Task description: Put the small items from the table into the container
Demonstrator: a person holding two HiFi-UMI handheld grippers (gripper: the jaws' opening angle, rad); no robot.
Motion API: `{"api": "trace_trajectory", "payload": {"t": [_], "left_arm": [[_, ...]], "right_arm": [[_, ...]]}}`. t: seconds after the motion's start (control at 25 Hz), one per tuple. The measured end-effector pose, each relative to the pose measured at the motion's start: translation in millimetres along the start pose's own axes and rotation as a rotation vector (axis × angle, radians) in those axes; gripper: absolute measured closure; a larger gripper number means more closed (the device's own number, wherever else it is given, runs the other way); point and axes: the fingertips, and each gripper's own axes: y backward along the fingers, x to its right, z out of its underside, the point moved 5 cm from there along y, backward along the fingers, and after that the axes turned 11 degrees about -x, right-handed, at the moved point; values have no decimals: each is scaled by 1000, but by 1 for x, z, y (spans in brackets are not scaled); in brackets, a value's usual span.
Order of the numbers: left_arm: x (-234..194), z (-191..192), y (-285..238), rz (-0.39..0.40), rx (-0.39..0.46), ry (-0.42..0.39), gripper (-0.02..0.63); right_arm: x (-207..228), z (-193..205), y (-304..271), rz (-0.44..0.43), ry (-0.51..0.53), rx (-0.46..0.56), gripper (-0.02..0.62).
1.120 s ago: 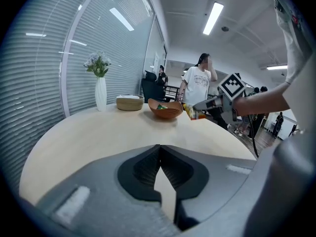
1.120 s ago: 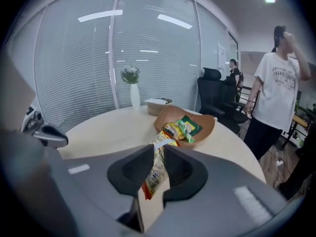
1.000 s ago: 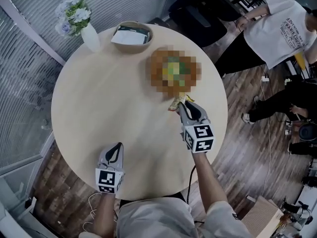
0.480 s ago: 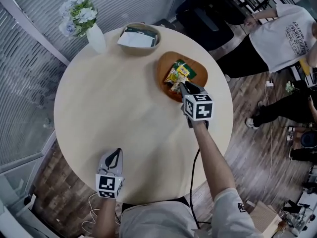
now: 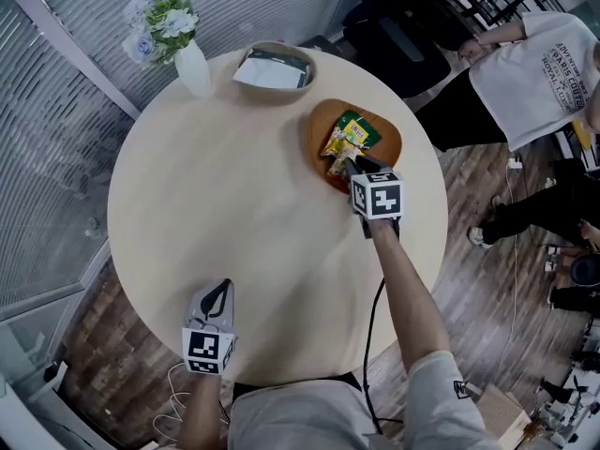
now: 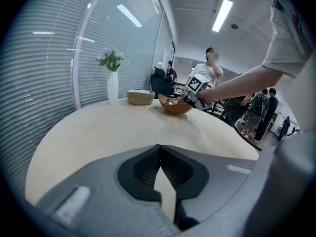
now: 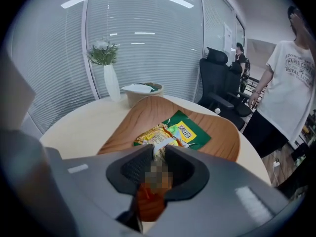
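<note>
Glass partitions with blinds curve round the far side of your round counter (image 5: 216,195), where a white vase (image 5: 194,68) of flowers and a shallow basket (image 5: 274,68) holding paper stand near the far edge.

You are at the drop-off step. Your right tongs (image 5: 354,165) reach over the near rim of the wooden bowl (image 5: 392,137), the container for this job. Its jaws are opening, with the tail of a yellow packet (image 7: 155,135) between the tips. The pads look to be just touching it. Most of that packet already lies on the bowl's floor, overlapping a green packet (image 7: 191,132) that rests flat further in.

Your left tongs (image 5: 223,287) hover low over the near edge of the counter, well apart from the bowl. They are clenched tip to tip with nothing between them.

For the next move, open the right jaws fully so the packet drops free. Then lift straight back over the rim, so the tips neither snag the wrapper nor drag it out. No other loose packet shows on the counter in the head view, so this looks like the last item. Check the counter before you commit either hand.
</note>
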Motion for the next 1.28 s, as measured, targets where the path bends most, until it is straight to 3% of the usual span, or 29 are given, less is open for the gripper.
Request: {"api": "trace_trajectory", "payload": {"t": [0.2,0.32,0.44,0.64,0.76,0.92,1.28], "left_arm": [[1,-2,7,1,17,-10,612],[1,-3,14,-4,31,-12,612],[7,-11,19,6,59,-19,614],[15,-21,24,37,98,-58,614],[16,-29,29,61,130,-88,614],[20,-36,43,78,162,-110,614],[26,-62,73,98,243,-139,614]], "right_arm": [[-1,-7,33,23,-33,138,471],[-24,-3,69,-62,-54,241,485],[-58,9,117,-129,-43,358,592],[-134,44,187,-264,-70,493,594],[-175,69,209,-274,-100,505,594],[-213,110,211,-277,-160,438,594],[-250,137,242,-204,-117,487,594]]}}
